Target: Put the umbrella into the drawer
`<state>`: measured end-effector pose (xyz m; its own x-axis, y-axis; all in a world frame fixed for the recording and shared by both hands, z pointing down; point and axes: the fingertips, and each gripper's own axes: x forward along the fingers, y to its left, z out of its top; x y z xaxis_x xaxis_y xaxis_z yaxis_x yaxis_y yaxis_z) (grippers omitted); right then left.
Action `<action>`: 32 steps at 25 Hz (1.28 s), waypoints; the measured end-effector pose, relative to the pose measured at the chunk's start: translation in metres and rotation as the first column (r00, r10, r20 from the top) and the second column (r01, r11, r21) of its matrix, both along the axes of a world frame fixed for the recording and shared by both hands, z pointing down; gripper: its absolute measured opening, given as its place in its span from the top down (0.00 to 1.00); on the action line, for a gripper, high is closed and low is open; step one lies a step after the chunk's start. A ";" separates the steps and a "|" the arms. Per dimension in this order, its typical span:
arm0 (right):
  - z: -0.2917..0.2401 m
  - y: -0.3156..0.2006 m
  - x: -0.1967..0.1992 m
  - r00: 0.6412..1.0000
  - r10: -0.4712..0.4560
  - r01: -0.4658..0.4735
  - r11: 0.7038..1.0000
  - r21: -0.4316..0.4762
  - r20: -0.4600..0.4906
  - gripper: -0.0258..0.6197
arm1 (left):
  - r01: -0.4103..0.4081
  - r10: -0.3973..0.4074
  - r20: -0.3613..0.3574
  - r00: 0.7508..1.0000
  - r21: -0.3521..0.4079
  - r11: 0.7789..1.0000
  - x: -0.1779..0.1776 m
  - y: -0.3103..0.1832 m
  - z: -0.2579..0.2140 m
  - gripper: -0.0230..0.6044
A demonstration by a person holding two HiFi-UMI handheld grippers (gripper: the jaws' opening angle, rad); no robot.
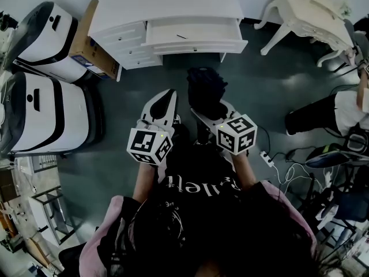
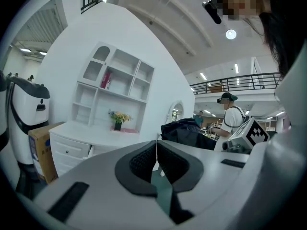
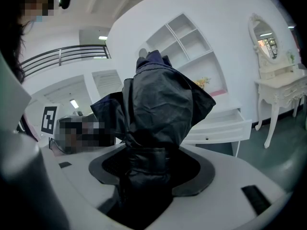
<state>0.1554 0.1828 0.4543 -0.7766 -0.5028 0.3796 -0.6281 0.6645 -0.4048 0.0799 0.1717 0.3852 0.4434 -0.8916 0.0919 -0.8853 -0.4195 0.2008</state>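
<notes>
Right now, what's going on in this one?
A person stands facing a white desk whose drawer is pulled open. The right gripper is clamped on a folded dark umbrella, held short of the drawer. The left gripper is shut and empty beside it. The umbrella is not yet in the drawer.

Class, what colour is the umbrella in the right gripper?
The umbrella is black, clearest in the right gripper view.

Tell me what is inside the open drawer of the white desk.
The drawer shows a bare white bottom with one thin dark sliver, too small to identify. Its rear runs under the desk top, so that part is hidden. The umbrella is not inside.
</notes>
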 end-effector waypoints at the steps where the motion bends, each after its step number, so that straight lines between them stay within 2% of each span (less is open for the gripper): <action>1: 0.002 0.001 0.003 1.000 -0.003 0.003 1.000 -0.004 -0.002 0.52 | -0.003 0.003 0.000 1.000 -0.005 1.000 0.004 0.000 0.002 0.94; 6: 0.010 -0.011 0.010 1.000 0.000 -0.001 1.000 -0.020 -0.013 0.52 | -0.016 0.016 0.004 1.000 -0.018 1.000 0.015 -0.008 0.006 0.94; 17: 0.014 -0.070 -0.007 1.000 0.022 -0.023 0.999 -0.028 -0.017 0.52 | -0.045 0.045 0.003 0.999 -0.013 0.999 0.001 -0.069 0.008 0.94; 23: 0.015 -0.131 -0.030 0.997 0.070 -0.071 0.997 -0.036 -0.018 0.52 | -0.086 0.086 0.014 0.996 -0.005 0.996 -0.026 -0.131 0.006 0.94; 32: 0.014 -0.233 -0.104 0.992 0.123 -0.124 0.990 -0.068 -0.017 0.52 | -0.141 0.141 0.015 0.990 -0.005 0.990 -0.098 -0.234 -0.003 0.94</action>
<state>0.0515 -0.0503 0.4678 -0.7050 -0.5670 0.4260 -0.7090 0.5524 -0.4383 -0.0183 -0.0626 0.3821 0.5628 -0.8201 0.1033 -0.8206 -0.5393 0.1894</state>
